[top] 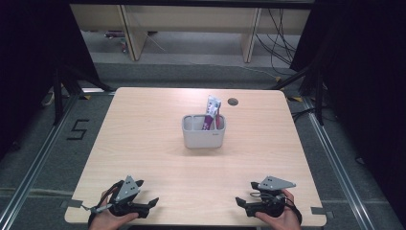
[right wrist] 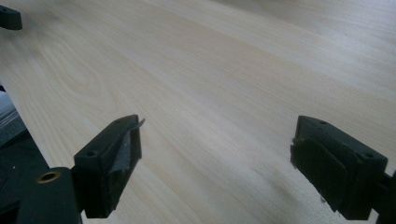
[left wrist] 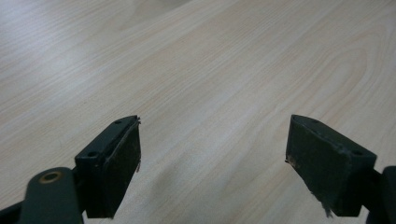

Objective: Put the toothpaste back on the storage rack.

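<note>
- Light wooden table (top: 143,143): bare apart from one holder near its centre.
- Grey two-compartment plastic holder (top: 203,136): upright; purple-and-white toothpaste tube (top: 211,111) stands in its right compartment, left compartment looks empty.
- Left gripper (top: 148,192), right gripper (top: 244,193): both at near edge, jaws spread, holding nothing, well apart from holder.
- Judgement: either finished or unstarted; cannot tell.

A "5" marks the floor (top: 76,129) (left of table).

Light wooden table (top: 143,143), a dark round hole (top: 233,101) near its far edge, and 1 grey 2-compartment holder (top: 203,132) standing mid-table.
</note>
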Action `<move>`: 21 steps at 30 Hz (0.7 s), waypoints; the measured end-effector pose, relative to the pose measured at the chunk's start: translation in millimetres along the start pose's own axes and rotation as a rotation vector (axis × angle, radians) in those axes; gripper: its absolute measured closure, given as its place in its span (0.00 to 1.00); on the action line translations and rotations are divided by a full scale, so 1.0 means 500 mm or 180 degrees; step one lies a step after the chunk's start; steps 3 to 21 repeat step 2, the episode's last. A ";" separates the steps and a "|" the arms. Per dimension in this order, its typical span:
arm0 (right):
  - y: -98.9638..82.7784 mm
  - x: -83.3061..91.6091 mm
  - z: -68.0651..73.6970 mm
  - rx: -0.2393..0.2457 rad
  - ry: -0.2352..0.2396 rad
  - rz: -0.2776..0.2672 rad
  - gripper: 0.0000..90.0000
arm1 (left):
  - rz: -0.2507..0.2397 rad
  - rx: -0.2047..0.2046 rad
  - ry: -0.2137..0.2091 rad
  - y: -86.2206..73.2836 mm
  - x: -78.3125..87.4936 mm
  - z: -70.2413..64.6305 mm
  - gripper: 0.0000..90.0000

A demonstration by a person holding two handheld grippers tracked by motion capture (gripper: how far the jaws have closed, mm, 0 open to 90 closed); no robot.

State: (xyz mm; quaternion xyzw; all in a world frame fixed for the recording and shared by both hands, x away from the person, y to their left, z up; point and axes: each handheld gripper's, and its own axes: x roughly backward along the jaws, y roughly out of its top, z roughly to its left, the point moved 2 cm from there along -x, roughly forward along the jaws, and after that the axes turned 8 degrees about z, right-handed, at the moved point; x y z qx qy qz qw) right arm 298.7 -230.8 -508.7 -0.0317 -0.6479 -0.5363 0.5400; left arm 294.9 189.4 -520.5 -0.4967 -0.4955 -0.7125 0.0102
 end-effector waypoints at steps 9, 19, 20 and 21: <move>0.000 0.000 0.004 -0.0069 0.0013 0.0009 0.19 | 0.0015 0.0004 -0.0022 -0.001 0.000 0.000 0.20; 0.000 0.000 0.004 -0.0069 0.0013 0.0009 0.19 | 0.0015 0.0004 -0.0022 -0.001 0.000 0.000 0.20; 0.000 0.000 0.004 -0.0069 0.0013 0.0009 0.19 | 0.0015 0.0004 -0.0022 -0.001 0.000 0.000 0.20; 0.000 0.000 0.004 -0.0069 0.0013 0.0009 0.19 | 0.0015 0.0004 -0.0022 -0.001 0.000 0.000 0.20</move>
